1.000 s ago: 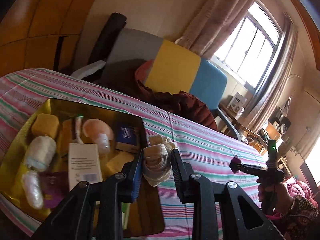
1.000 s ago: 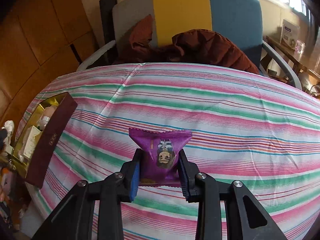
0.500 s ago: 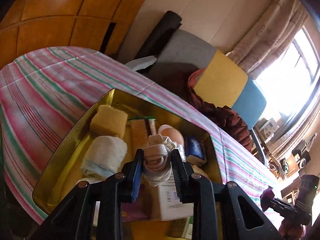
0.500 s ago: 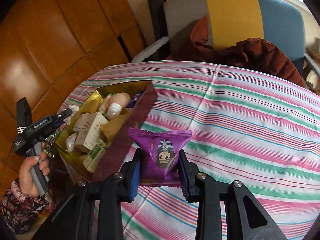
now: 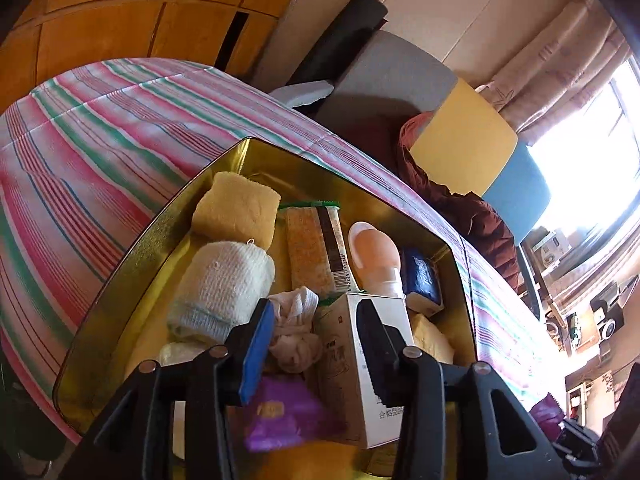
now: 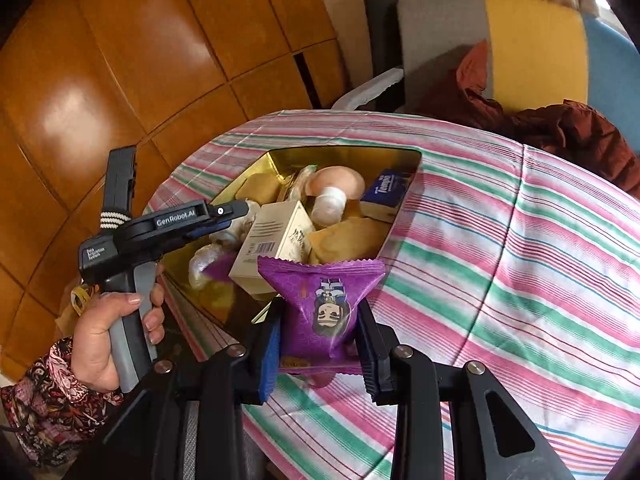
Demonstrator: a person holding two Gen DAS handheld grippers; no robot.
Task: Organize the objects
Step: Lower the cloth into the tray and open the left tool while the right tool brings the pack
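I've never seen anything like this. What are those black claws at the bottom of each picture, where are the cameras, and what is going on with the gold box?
There is no robot here. A person holds a handheld two-finger gripper in each hand, and each gripper carries a wide-angle camera looking forward along its fingers, so the black claws are the gripper's own fingers.

One picture is from the left gripper. It hangs over a gold tin on a striped tablecloth. Its jaws are opening, letting go of a knotted white cloth bundle, which sits among rolled cloths, a white carton and other small items.

The other picture is from the right gripper, shut on a purple snack packet near the tin. It also shows the person's left hand holding the other gripper.
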